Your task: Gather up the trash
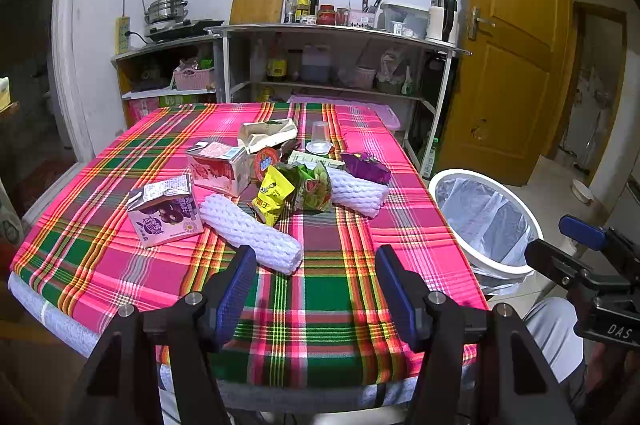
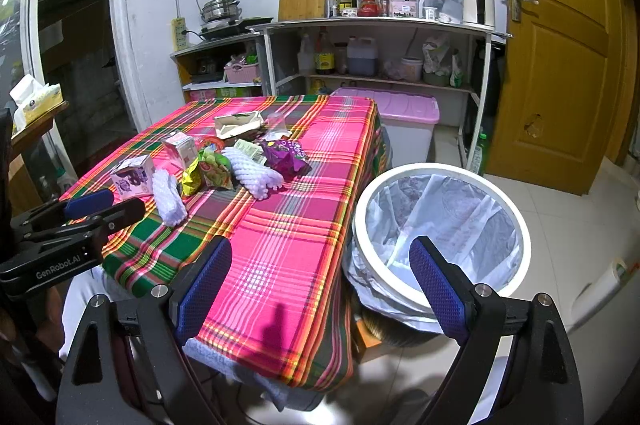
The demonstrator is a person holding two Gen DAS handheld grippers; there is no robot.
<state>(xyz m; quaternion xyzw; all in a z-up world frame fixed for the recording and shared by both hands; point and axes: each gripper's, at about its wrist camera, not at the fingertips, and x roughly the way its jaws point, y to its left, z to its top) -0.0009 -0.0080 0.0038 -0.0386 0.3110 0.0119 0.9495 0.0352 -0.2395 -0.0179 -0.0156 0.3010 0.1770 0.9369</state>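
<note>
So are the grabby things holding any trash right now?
No. The left gripper and right gripper are both open, nothing between their fingers. The trash lies untouched on the table.

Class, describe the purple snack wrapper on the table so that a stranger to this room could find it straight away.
Start at the table with the pink plaid cloth, then find the heap of litter at its middle. On the heap's side nearest the white bin lies the purple wrapper, crumpled, just behind a white foam net sleeve. It is the only purple foil piece there.
</note>
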